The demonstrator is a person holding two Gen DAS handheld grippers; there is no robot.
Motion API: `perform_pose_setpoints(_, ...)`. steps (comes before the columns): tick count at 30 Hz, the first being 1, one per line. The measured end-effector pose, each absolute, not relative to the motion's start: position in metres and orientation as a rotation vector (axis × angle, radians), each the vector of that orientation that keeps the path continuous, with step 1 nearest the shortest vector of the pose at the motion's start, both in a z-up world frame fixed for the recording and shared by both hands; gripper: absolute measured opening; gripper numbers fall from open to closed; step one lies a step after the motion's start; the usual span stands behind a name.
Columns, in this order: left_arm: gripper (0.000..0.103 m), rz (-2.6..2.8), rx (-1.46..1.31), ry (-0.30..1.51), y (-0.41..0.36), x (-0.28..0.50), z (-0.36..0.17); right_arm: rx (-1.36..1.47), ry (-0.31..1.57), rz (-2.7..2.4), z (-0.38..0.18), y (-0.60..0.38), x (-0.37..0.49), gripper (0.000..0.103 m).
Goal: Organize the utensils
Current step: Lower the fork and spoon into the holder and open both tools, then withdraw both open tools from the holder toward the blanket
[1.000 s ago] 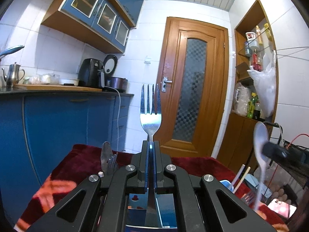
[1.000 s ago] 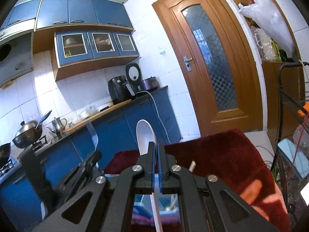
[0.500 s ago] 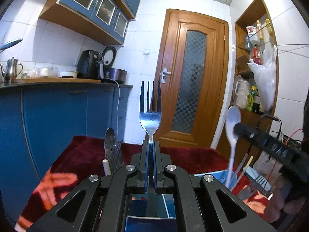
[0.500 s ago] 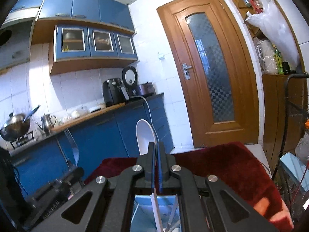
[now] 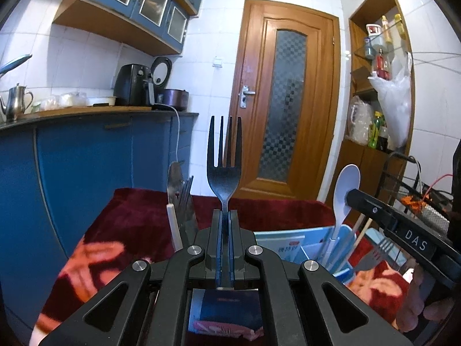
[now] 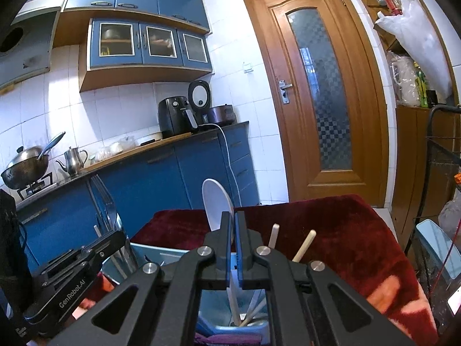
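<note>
Cutlery stands upright because each gripper pinches a handle: the left gripper [image 5: 225,216] has jaws clamped on a fork [image 5: 224,155], the right gripper [image 6: 233,227] on a white spoon [image 6: 217,204], both poised above the blue organizer [image 6: 149,252] for dropping in handle-first.

Both fisheye views are bright and evenly lit, with cool light bouncing off the white wall tiles [image 6: 121,106]. Straight lines bow strongly toward the black vignetted corners. The fork [image 5: 224,155] reads as a dark silhouette against the wall. The red patterned cloth [image 5: 95,256] smears softly near the lens.
</note>
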State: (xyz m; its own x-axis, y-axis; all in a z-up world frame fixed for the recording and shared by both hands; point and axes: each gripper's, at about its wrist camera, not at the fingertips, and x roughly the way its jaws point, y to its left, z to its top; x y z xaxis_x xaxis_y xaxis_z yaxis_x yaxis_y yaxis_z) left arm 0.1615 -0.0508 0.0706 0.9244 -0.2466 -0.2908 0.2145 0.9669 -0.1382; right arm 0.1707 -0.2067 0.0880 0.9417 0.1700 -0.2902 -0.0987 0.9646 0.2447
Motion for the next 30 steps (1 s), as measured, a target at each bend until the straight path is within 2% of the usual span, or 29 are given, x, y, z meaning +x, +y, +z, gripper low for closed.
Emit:
perform_pose_setpoints(3,0.004,-0.227,-0.108,0.33,-0.05,0.159,0.069,0.234,0.33,0.15,0.087,-0.206,0.168,0.004)
perform_pose_setpoints(7,0.006,-0.227,-0.126,0.357,-0.046,0.155,0.07,0.241,0.322,0.153,0.089,-0.208,0.162,0.013)
perform_pose_setpoints(14,0.022,-0.274,-0.116,0.381,-0.044,0.141,0.077,0.285,0.298,0.174,0.098,-0.212,0.148,0.02)
perform_pose_setpoints(28,0.023,-0.301,-0.046,0.468,-0.038,0.095,0.087,0.293,0.379,0.214,0.109,-0.211,0.102,0.022)
perform_pose_setpoints(30,0.025,-0.305,-0.043,0.475,-0.035,0.09,0.087,0.282,0.388,0.212,0.108,-0.209,0.093,0.022)
